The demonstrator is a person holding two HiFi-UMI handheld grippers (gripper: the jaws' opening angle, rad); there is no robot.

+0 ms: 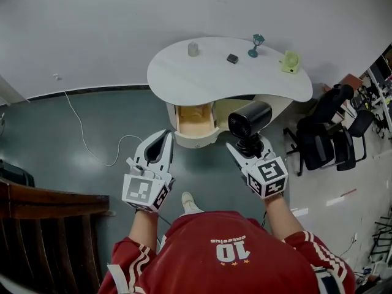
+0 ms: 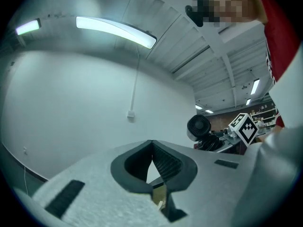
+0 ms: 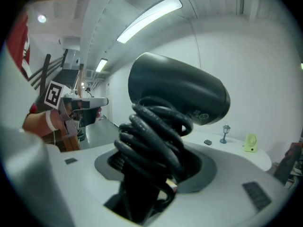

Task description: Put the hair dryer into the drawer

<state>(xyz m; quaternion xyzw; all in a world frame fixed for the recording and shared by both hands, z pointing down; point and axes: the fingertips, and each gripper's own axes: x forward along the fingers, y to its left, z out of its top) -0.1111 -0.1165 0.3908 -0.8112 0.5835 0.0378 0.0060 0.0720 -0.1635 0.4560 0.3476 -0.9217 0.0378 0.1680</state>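
The black hair dryer [image 1: 250, 120] [image 3: 180, 93], its cord coiled round the handle, stands upright in the right claw [image 1: 245, 147] [image 3: 154, 167], whose white jaws are spread wide and clamp the wrapped handle. That forearm reaches forward, with the claw tipped slightly down. Ahead and just left of it is the open wood-lined drawer [image 1: 196, 138] of a white curved table [image 1: 214, 72]. The left claw [image 1: 164, 136] [image 2: 151, 143], held level alongside, is closed with its tips touching and holds nothing.
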